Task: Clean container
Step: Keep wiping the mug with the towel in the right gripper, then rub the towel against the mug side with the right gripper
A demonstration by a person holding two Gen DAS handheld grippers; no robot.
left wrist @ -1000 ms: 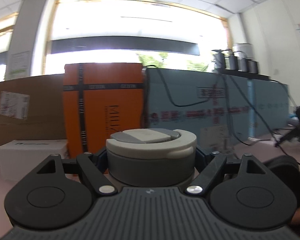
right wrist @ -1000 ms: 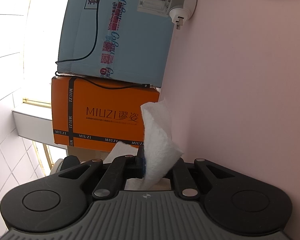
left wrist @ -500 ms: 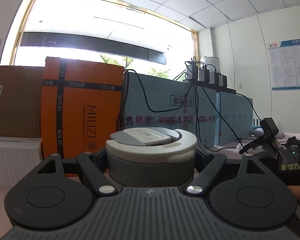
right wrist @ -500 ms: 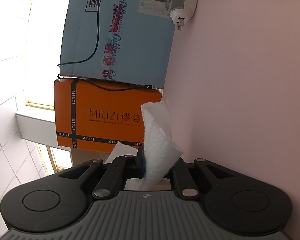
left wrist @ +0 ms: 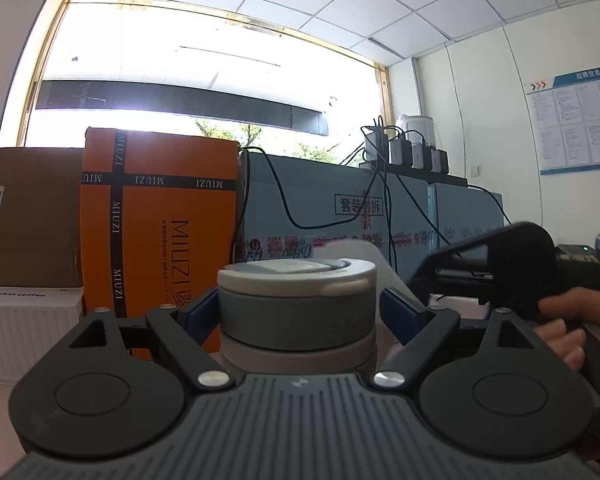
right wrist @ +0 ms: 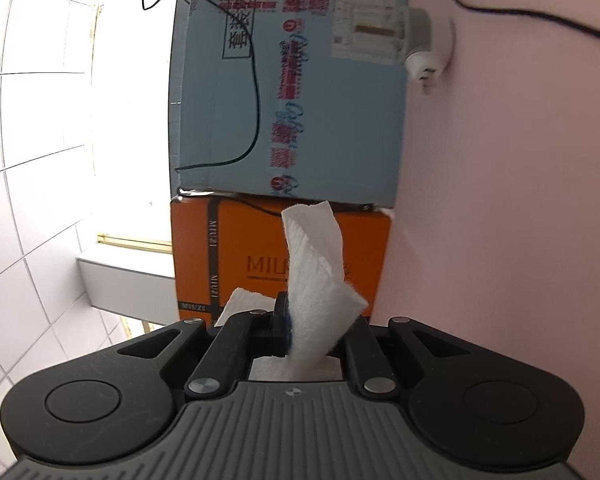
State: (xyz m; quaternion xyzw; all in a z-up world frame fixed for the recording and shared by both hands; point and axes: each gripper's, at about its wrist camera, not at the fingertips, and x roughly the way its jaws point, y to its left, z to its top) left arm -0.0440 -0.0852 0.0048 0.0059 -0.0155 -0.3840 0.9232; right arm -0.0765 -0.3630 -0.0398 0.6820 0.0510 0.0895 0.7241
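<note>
A round grey container [left wrist: 296, 316] with a paler grey lid stands upright between the fingers of my left gripper [left wrist: 300, 306]. The jaws are opening: the blue pad [left wrist: 398, 310] on the right stands apart from the container's wall, and the left one is at its edge. My right gripper [right wrist: 316, 322], seen rolled onto its side, is shut on a crumpled white paper towel [right wrist: 316, 272] that sticks out forward. In the left wrist view that gripper [left wrist: 500, 264] and the hand [left wrist: 568, 320] holding it are just right of the container.
An orange MIUZI box [left wrist: 160, 232], a blue carton [left wrist: 340, 216] draped with black cables, and a brown carton [left wrist: 28, 216] form a wall behind. A white box [left wrist: 24, 312] sits at the left. Chargers [left wrist: 408, 152] stand on the blue carton. A white plug adapter [right wrist: 428, 52] lies on the pink table [right wrist: 520, 200].
The left gripper's pads have spread away from the container, which now sits lower between them. The right gripper and its hand have come closer at the right. The towel stays pinched.
</note>
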